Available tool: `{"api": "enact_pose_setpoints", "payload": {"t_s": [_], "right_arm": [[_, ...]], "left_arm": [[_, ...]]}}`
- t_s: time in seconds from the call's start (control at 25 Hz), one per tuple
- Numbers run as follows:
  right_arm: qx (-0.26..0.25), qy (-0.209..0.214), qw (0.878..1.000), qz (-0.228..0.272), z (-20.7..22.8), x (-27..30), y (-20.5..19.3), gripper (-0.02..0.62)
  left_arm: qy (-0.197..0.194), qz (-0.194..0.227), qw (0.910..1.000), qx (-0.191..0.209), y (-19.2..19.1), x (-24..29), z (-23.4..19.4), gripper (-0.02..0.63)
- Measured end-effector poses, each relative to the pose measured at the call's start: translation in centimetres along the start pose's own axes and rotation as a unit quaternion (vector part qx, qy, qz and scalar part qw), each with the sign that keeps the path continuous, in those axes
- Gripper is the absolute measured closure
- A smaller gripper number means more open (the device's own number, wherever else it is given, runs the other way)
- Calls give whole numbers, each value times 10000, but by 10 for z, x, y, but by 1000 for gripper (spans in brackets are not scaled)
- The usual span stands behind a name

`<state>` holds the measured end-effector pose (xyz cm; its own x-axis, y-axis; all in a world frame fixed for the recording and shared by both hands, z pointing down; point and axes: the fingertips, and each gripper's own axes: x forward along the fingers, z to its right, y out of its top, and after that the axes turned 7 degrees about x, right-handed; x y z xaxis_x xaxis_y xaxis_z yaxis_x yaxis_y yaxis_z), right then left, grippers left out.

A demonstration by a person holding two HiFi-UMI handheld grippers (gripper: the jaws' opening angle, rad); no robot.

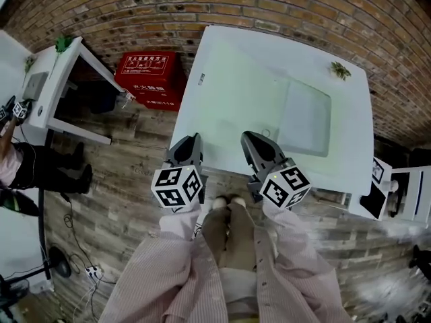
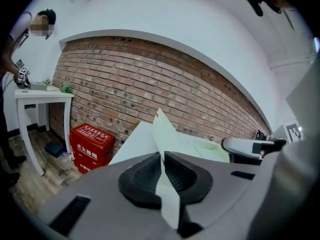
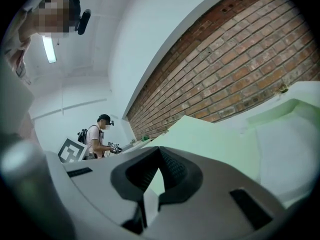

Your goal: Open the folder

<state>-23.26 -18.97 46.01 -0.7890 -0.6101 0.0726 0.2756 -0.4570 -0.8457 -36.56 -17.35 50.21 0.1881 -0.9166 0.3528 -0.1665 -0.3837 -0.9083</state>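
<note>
A pale green folder (image 1: 244, 94) lies on a white surface (image 1: 348, 134), its near edge at both grippers. The left gripper (image 2: 162, 157) is closed on a thin sheet of the folder, which stands up between its jaws. The right gripper (image 3: 159, 152) is closed too, seemingly pinching the same near edge. If both hold the same layer, the whole folder may lift or slide instead of opening. The thin sheet could also slip free, crease or tear under uneven pulling.

Two grippers showed, the left gripper (image 1: 191, 143) and the right gripper (image 1: 254, 140); also one green folder (image 1: 269, 106), one white worktop (image 1: 350, 86), one red box (image 1: 149, 78).
</note>
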Motion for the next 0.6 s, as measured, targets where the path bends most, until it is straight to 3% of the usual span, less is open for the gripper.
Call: {"api": "enact_pose_setpoints", "payload": {"t_s": [0.28, 0.6], "right_arm": [[146, 123, 9994, -286, -10, 16, -27, 591], [173, 182, 9990, -358, -8, 25, -33, 591]], "left_arm": [[224, -161, 9992, -287, -17, 4, -18, 575], [768, -321, 9958, -371, -34, 12, -36, 547]]}}
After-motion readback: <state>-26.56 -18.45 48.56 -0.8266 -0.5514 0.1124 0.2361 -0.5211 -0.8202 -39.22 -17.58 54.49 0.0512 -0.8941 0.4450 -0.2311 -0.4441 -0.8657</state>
